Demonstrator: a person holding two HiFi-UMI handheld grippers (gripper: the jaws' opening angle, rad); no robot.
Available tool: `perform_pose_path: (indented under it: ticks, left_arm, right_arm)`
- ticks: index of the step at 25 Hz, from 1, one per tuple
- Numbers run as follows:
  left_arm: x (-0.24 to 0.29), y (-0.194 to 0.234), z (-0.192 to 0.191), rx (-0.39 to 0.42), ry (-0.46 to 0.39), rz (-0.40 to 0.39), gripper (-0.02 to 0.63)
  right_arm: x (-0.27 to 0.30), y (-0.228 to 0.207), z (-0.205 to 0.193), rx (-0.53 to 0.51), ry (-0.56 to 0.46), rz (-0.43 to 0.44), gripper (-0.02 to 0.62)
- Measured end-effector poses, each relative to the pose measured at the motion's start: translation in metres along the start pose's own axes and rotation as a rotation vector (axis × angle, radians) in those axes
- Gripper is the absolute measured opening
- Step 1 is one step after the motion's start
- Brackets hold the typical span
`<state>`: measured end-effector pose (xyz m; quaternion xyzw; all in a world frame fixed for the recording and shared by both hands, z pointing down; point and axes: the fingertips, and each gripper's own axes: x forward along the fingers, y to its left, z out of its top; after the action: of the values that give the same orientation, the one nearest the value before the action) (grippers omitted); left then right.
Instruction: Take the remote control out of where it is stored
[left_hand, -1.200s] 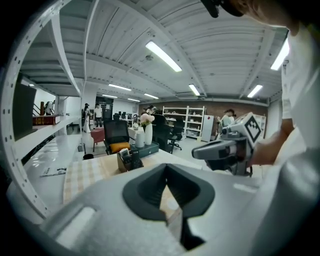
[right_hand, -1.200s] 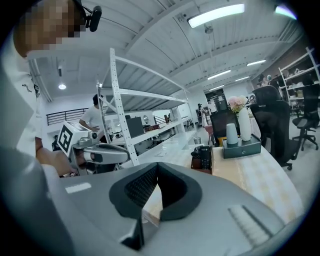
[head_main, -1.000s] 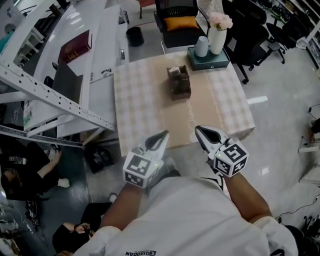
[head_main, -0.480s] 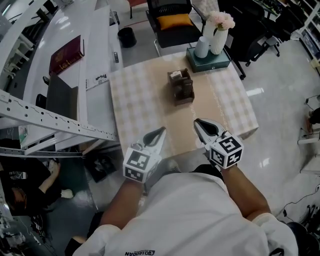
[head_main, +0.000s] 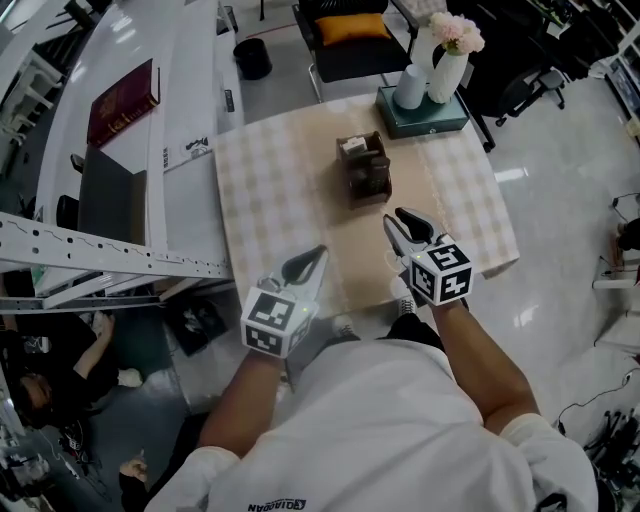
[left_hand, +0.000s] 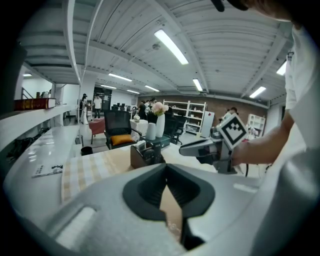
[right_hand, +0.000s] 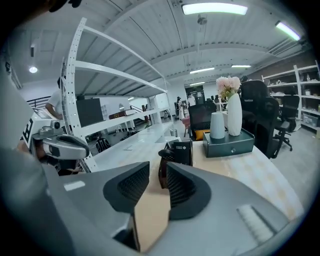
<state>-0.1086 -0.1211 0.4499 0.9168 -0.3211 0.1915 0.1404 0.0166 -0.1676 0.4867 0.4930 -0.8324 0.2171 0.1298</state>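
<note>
A dark brown holder (head_main: 362, 167) stands on the checked table (head_main: 270, 190), with dark items and a white-topped piece upright in it. In the right gripper view the holder (right_hand: 177, 159) shows a black rounded piece at its left; I cannot tell which item is the remote. My right gripper (head_main: 400, 222) hovers just short of the holder. Its jaws (right_hand: 157, 172) have just been opening and stand open with nothing between them. My left gripper (head_main: 314, 256) hangs over the table's near edge, further back and to the left. Its pads (left_hand: 150, 192) meet at the tips.
At the table's far right, a white vase of pink flowers (head_main: 450, 60) and a white cup (head_main: 410, 88) stand on a teal box (head_main: 425, 112). A chair with an orange cushion (head_main: 350, 25) is behind. White shelving (head_main: 100, 255) with a red book (head_main: 122, 100) runs along the left.
Both grippers have moved forward over the table's near edge toward the holder. The right gripper's jaws went from shut to open.
</note>
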Motion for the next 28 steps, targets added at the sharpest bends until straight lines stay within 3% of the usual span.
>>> perform_pose_path:
  ticks: [7,16,28]
  left_arm:
    - [0.016,0.008,0.009,-0.022,-0.006,0.044,0.003]
    - [0.027,0.02,0.007,-0.043,0.012,0.087,0.003]
    - [0.036,0.021,0.001,-0.071,0.029,0.105,0.003]
  right_arm:
    - [0.043,-0.03,0.001,0.011,0.034,-0.027,0.175]
    - [0.092,-0.063,-0.01,-0.14,0.122,-0.107,0.221]
    - [0.118,-0.072,-0.015,-0.226,0.14,-0.186,0.253]
